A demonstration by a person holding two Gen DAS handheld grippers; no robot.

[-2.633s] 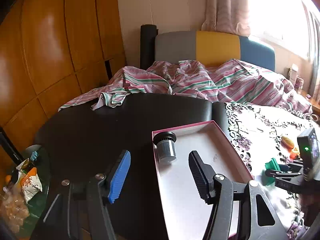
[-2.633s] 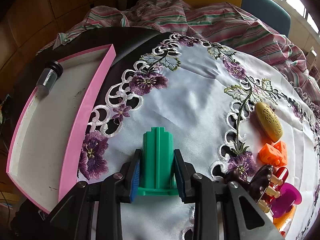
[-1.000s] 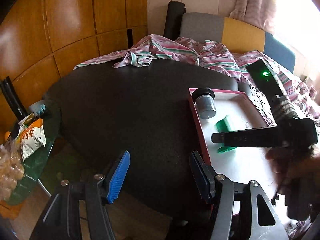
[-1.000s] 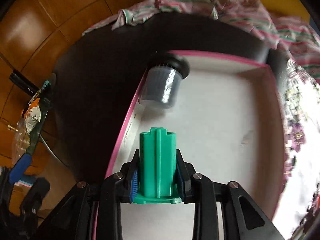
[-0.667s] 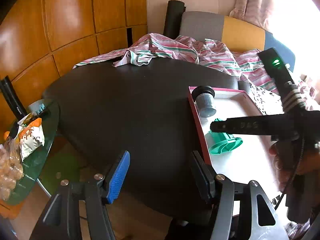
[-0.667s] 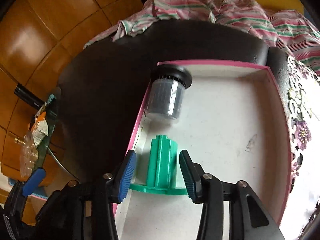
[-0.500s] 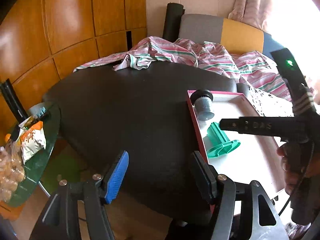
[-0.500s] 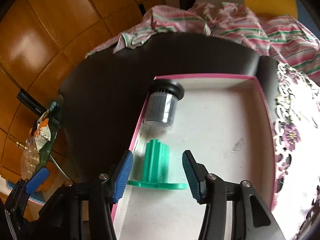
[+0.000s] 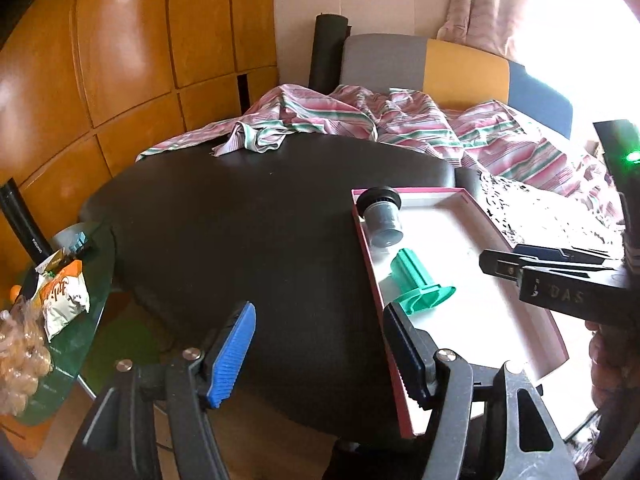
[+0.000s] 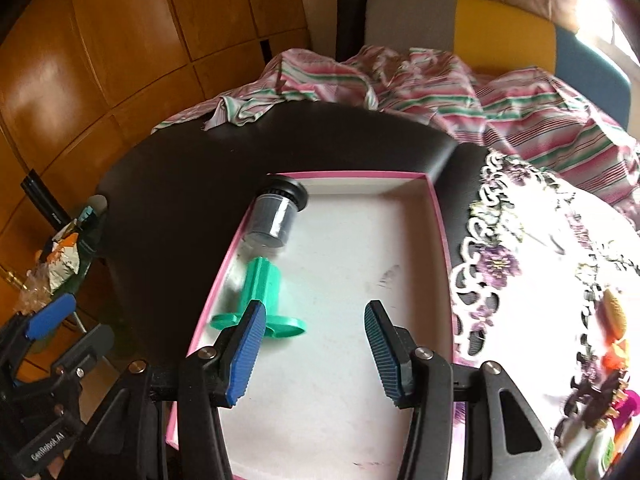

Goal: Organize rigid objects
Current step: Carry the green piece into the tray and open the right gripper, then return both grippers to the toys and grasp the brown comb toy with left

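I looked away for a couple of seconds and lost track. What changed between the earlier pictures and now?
The right gripper carried the green piece from the embroidered cloth into the pink tray, let it go beside the grey jar, and has drawn back open. The jar stayed put; the left gripper stayed open and empty.

Left wrist cam sits low at the dark table's (image 9: 248, 216) near edge, facing the sofa. Right cam looks down close over the pink tray (image 10: 438, 216). Both share tray (image 9: 362, 240) & table.

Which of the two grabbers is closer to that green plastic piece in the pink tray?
Right. The right gripper hangs open just over the tray, beside the green piece. The left gripper is open over the dark table, outside the pink tray.
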